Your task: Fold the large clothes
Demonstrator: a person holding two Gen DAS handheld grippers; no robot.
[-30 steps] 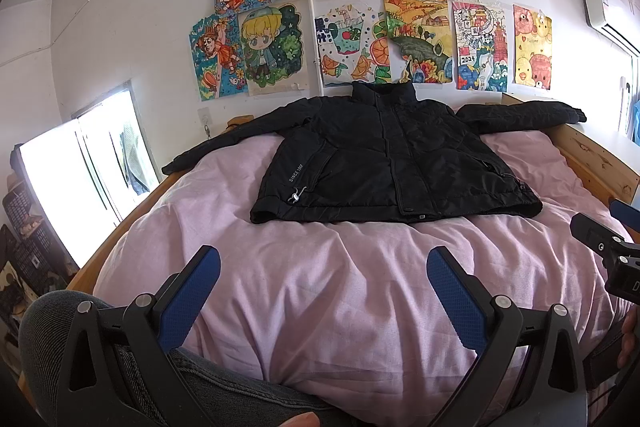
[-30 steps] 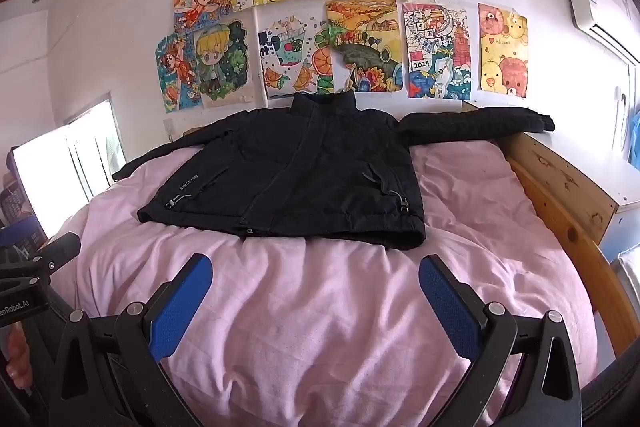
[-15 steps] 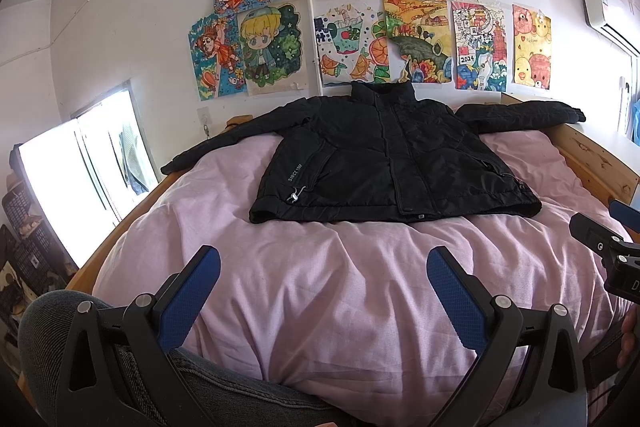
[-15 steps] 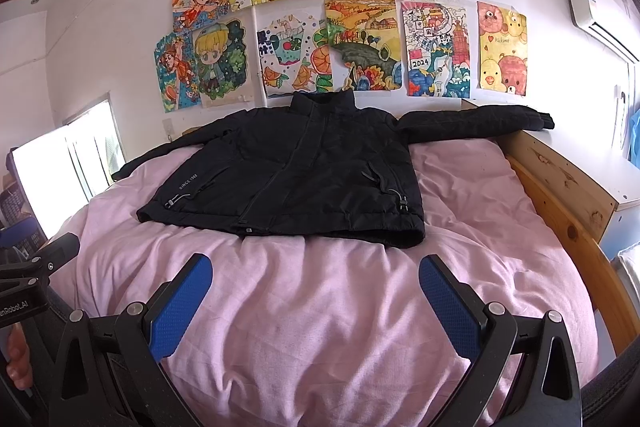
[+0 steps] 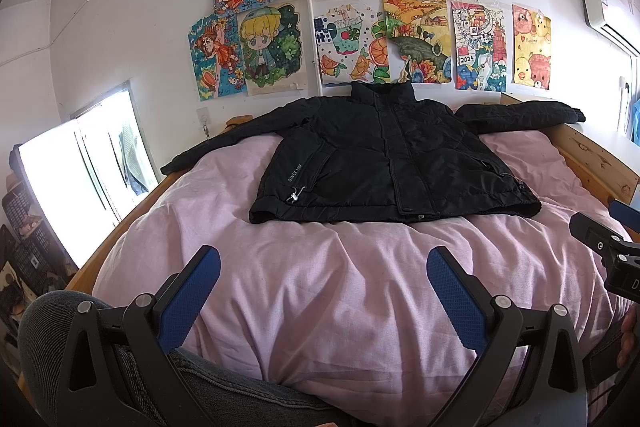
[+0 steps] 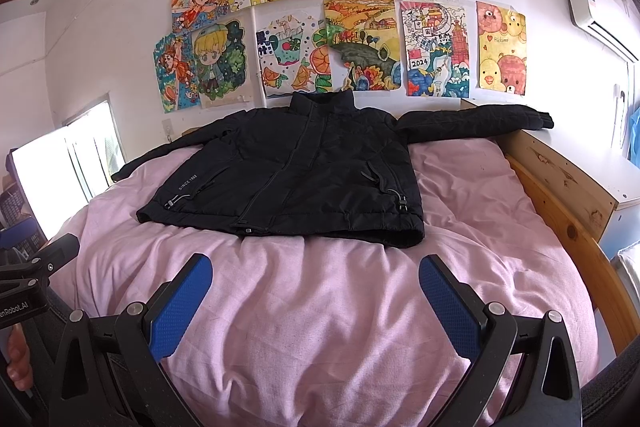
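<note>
A black padded jacket (image 5: 384, 163) lies flat, front up and zipped, on the far half of a pink bed cover (image 5: 340, 287), with both sleeves spread out to the sides. It also shows in the right wrist view (image 6: 296, 179). My left gripper (image 5: 324, 279) is open and empty, held above the near part of the bed, well short of the jacket's hem. My right gripper (image 6: 316, 287) is open and empty too, at the same distance from the hem. Each gripper shows at the edge of the other's view.
A wooden bed frame (image 6: 568, 227) runs along the right side, with a white shelf top (image 6: 592, 163) beyond it. The wall behind holds several colourful drawings (image 5: 360, 19). A bright window (image 5: 80, 179) is on the left. My knee in jeans (image 5: 48, 315) is at the lower left.
</note>
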